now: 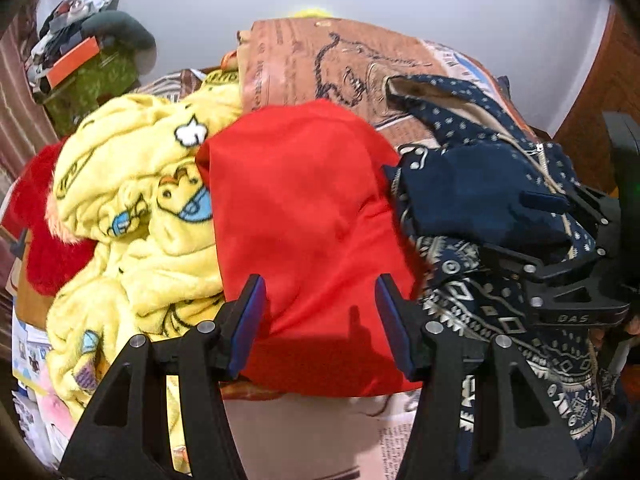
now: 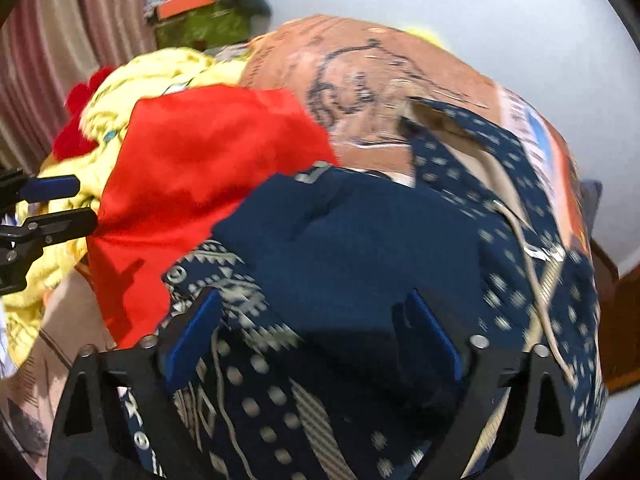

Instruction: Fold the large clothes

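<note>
My left gripper (image 1: 320, 312) stood with its fingers spread wide, and the red cloth (image 1: 304, 208) lay between them and ran on ahead of the tips; neither blue pad (image 1: 248, 320) pinched it. Just left of my left finger sat the crumpled yellow fleece (image 1: 132, 216), with a red fuzzy piece (image 1: 40, 240) beyond it. To the right of my right finger lay the navy patterned garment (image 1: 480, 208), touching the red cloth's edge.

My right gripper (image 2: 316, 332) was likewise spread open, with the navy garment (image 2: 360, 248) filling the gap between the fingers and spilling under both; the pads (image 2: 192, 336) held nothing tight. The view was blurred. Ahead and left of those fingers the red cloth (image 2: 208, 168) overlapped the navy one. All of it rested on a brown printed sheet (image 1: 320, 64) ahead of the fingertips.
</note>
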`<state>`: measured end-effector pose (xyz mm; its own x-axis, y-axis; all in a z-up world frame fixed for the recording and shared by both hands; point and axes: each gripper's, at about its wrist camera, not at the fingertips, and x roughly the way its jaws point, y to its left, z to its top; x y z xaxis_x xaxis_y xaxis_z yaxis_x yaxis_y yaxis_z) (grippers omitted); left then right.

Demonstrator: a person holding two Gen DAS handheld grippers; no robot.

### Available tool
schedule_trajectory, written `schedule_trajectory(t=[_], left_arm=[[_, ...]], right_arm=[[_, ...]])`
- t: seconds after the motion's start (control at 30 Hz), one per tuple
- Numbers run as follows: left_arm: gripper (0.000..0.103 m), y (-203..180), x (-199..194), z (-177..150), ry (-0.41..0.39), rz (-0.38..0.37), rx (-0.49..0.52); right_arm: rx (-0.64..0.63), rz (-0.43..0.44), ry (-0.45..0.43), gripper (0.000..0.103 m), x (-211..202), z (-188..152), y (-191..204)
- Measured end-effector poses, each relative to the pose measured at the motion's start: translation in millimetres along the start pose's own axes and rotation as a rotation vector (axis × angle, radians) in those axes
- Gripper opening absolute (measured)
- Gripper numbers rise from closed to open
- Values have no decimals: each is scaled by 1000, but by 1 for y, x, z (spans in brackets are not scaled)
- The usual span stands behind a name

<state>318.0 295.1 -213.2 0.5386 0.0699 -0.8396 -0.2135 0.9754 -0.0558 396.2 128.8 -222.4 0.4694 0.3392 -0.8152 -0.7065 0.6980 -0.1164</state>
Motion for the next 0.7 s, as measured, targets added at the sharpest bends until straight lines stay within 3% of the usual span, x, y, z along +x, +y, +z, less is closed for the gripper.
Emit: schedule_trajectory(t=[0.2,0.33,0.43,0.7], left_arm=[[56,6,16,-1,19,-16,-17],[56,4,16,-1,14,-17,-13],[56,0,13,0,8,-1,6],[56,-17,-2,6,-26,9,30]], right_arm=[[-87,-48,38,62,27,6,19],[-71,-35,39,26,29,4,17],[-30,-21,24,10,21,7,8],[102,-6,-112,10,-40,11,-37]])
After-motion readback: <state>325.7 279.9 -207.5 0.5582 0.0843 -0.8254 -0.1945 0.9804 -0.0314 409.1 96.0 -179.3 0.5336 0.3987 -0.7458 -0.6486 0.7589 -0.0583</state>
